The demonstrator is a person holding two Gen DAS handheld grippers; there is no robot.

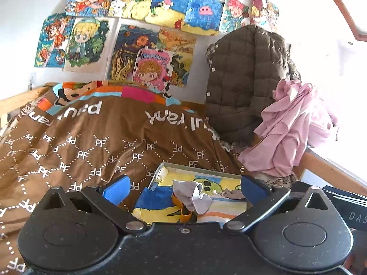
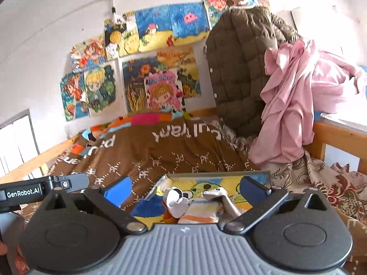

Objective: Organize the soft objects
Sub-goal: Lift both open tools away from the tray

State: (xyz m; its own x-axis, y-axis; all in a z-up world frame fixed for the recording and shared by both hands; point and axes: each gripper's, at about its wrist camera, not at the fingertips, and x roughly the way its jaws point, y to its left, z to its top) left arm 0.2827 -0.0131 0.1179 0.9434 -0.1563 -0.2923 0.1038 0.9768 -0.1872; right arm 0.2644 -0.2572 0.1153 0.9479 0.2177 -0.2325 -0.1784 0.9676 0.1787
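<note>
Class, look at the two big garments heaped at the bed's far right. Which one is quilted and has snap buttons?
The brown jacket, standing against the wall. The pink cloth beside it is smooth, crumpled and has no visible buttons.

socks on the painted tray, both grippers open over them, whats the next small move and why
Probably lower the left gripper onto the crumpled grey sock and close. Its blue fingers are spread wide with nothing between them, and that sock lies loose on the painted tray, nearly centred between them. The right gripper is open too, above the other socks, so it could follow.
</note>
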